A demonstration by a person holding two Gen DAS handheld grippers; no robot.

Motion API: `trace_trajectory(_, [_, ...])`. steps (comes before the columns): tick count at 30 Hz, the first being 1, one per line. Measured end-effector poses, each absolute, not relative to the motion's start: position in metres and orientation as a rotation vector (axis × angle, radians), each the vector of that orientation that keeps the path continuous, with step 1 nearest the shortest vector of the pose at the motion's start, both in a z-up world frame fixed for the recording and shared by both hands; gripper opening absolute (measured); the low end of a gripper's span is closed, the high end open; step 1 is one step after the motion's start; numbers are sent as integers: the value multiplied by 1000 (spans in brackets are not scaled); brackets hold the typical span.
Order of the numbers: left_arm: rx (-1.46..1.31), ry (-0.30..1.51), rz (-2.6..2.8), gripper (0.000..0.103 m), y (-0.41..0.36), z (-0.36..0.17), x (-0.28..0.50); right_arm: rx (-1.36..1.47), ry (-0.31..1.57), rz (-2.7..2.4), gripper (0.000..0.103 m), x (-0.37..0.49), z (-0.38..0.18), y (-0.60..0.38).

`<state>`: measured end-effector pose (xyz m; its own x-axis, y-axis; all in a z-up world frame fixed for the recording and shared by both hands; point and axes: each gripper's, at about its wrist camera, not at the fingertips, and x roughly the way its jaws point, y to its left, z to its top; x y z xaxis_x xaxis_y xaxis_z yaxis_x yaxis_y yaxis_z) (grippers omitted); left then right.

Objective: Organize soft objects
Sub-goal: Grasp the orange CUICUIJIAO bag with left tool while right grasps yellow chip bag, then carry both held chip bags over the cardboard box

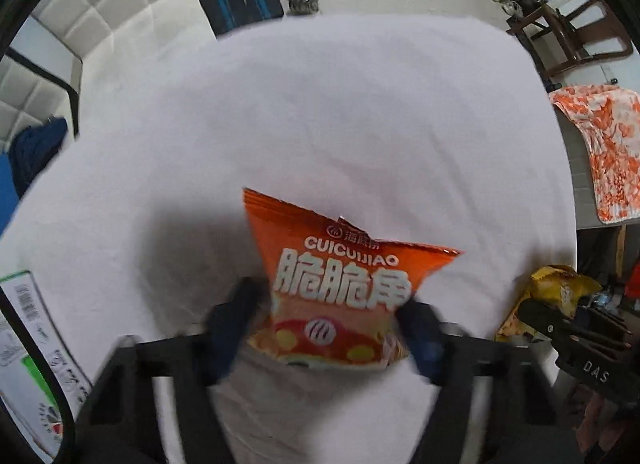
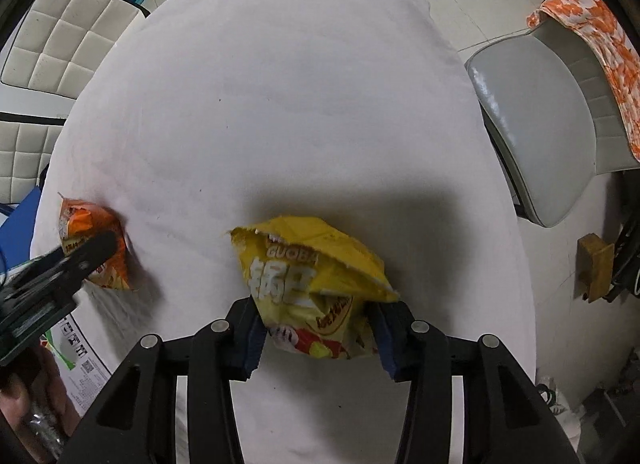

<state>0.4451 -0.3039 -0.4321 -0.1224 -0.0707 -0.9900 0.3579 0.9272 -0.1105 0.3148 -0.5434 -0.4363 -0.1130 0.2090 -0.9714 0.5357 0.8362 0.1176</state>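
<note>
Currently both claws are loaded: left claw [image 1: 326,324] is clamped on the orange snack bag [image 1: 340,288], right claw [image 2: 316,328] is clamped on the yellow snack bag [image 2: 312,284]. Each bag sits between its claw's blue pads, gripped at the lower body, over the white-clothed counter [image 2: 280,104]

Taking the yellow bag as reference: the orange bag is off to its left, near the counter's left edge, with the left claw on it. A grey chair [image 2: 540,124] is beyond the counter edge on the yellow bag's right, an orange-and-white patterned cloth [image 2: 600,32] draped over its back. A white printed box [image 2: 76,360] lies below and left of it, near the counter edge

Handling, my read: both are light foil-film pouches, crinkly, air-cushioned, contents brittle. Film is slick, so a hard squeeze crushes the snacks and a weak one lets the bag slide. The yellow bag is torn open at the top and already crumpled, so keep it upright or it may spill. Best hold is mid to lower body across the width, as now, or the crimped seam

Writing: orange bag reads "CUICUIJIAO" with big white Chinese characters under it and a small round logo above. Yellow bag shows "GUOBA" plus partly creased Chinese characters. The right claw's body, seen from the left wrist, carries "DAS". Box print is too small to read
</note>
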Motion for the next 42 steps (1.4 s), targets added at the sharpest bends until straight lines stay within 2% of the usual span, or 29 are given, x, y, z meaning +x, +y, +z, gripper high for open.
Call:
trace_trajectory(1, [224, 1632, -370, 43, -308, -430, 445, 583, 1695, -304, 50, 322, -437, -543])
trace_trajectory(3, [225, 1622, -369, 41, -307, -428, 443, 570, 1699, -297, 49, 322, -438, -542])
trace_trajectory(12, [207, 1617, -266, 40, -266, -413, 377, 397, 1794, -82, 46, 311, -435, -489])
trace_trajectory(19, [100, 1667, -175, 40, -220, -429, 323, 196, 1841, -15, 46, 295, -445, -435])
trace_trajectory(22, [109, 1655, -156, 40, -215, -435, 315, 172, 1824, -54, 50, 290, -448, -429])
trace_trajectory(23, [125, 1650, -152, 40, -217, -435, 314, 178, 1815, -68, 59, 289, -447, -429])
trace_trajectory(24, [124, 1645, -151, 40, -217, -434, 312, 191, 1813, -74, 73, 288, -447, -430])
trace_trajectory(26, [107, 1644, -148, 40, -216, -435, 311, 232, 1806, -66, 83, 283, -447, -426])
trace_trajectory(30, [81, 1638, -144, 40, -216, -434, 313, 238, 1804, -89, 83, 278, -445, -424])
trace_trajectory(32, [79, 1636, -145, 40, -209, -433, 313, 238, 1795, -101, 80, 267, -443, -423])
trace_trajectory(33, [74, 1636, -145, 40, -210, -433, 313, 233, 1789, -109, 66, 260, -438, -418])
trace_trajectory(34, [72, 1636, -145, 40, -213, -432, 311, 222, 1782, -121, 60, 258, -438, -417])
trace_trajectory(42, [59, 1621, -135, 40, -210, -428, 304, 187, 1745, -170, 47, 244, -434, -392])
